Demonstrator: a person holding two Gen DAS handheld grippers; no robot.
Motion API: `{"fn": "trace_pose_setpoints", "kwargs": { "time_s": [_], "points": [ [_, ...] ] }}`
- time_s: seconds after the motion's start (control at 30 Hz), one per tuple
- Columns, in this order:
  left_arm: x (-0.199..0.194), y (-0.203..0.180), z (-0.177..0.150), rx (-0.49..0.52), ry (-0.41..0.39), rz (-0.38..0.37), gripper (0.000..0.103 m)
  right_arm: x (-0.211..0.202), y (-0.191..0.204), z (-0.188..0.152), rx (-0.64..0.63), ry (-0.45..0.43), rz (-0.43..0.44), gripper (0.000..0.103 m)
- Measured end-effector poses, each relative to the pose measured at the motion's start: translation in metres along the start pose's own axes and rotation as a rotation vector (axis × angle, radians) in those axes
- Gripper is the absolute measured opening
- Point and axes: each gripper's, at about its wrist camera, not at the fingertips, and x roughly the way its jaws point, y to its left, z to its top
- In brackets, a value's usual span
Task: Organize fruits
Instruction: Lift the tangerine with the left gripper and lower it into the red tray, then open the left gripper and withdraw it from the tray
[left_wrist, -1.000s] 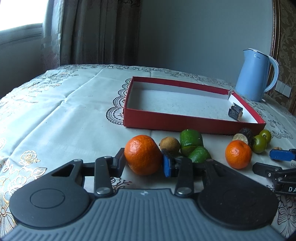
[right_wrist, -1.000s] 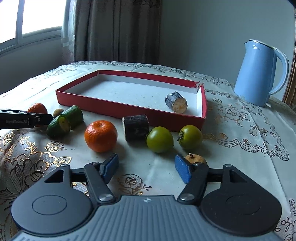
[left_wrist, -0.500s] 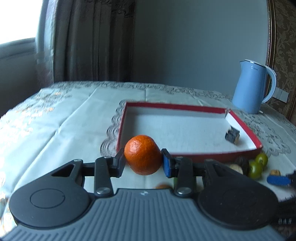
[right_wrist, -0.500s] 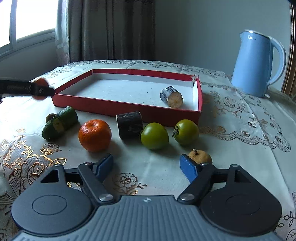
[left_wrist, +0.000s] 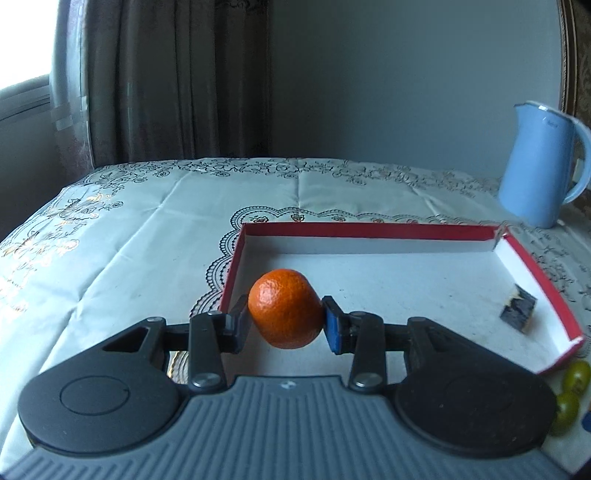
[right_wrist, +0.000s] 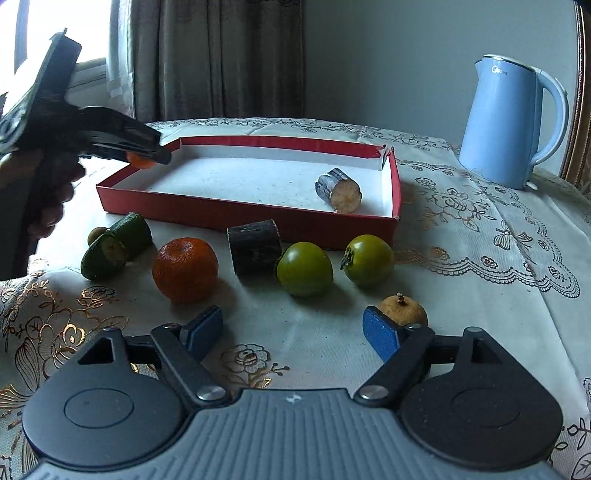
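Observation:
My left gripper is shut on an orange tangerine and holds it in the air over the near left corner of the red tray. In the right wrist view the left gripper hangs over the tray's left corner. My right gripper is open and empty above the tablecloth. In front of it lie a second tangerine, a dark log piece, two green fruits, a small brown fruit and two cut green pieces.
A log piece lies inside the tray at its right end. A blue kettle stands at the back right. The table's left edge drops off near the curtain.
My left gripper has lifted the tangerine off the table and carried it forward over the tray's corner. My right gripper has drawn back slightly and stayed open.

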Motion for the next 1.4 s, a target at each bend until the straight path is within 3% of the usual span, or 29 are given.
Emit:
{"fn": "trace_pose_setpoints", "kwargs": {
  "time_s": [0.27, 0.57, 0.63, 0.87, 1.17, 1.2, 1.27, 1.4],
  "points": [
    [0.034, 0.001, 0.005, -0.015, 0.086, 0.006, 0.037, 0.0, 0.0, 0.0, -0.001, 0.0, -0.002, 0.085],
    [0.041, 0.0, 0.002, 0.01, 0.086, 0.018, 0.037, 0.0, -0.001, 0.0, 0.003, 0.002, -0.003, 0.086],
    [0.04, 0.0, 0.001, 0.008, 0.083, 0.007, 0.044, 0.0, -0.001, 0.0, 0.002, 0.002, -0.003, 0.086],
    [0.027, -0.005, -0.002, 0.026, 0.028, -0.003, 0.081, 0.001, -0.001, 0.0, 0.005, 0.004, -0.007, 0.089],
    [0.0, 0.003, -0.008, -0.017, -0.013, -0.038, 0.083, 0.002, -0.004, 0.0, 0.018, 0.01, -0.01, 0.091],
    [-0.007, 0.002, -0.009, -0.017, -0.026, -0.037, 0.087, 0.002, -0.004, 0.0, 0.018, 0.01, -0.01, 0.092],
    [-0.025, 0.003, -0.014, -0.016, -0.07, 0.004, 0.095, 0.002, -0.004, 0.0, 0.02, 0.011, -0.013, 0.094],
    [-0.059, 0.002, -0.026, 0.047, -0.156, 0.077, 0.099, 0.003, -0.005, 0.0, 0.027, 0.017, -0.023, 0.097]
  ]
}}
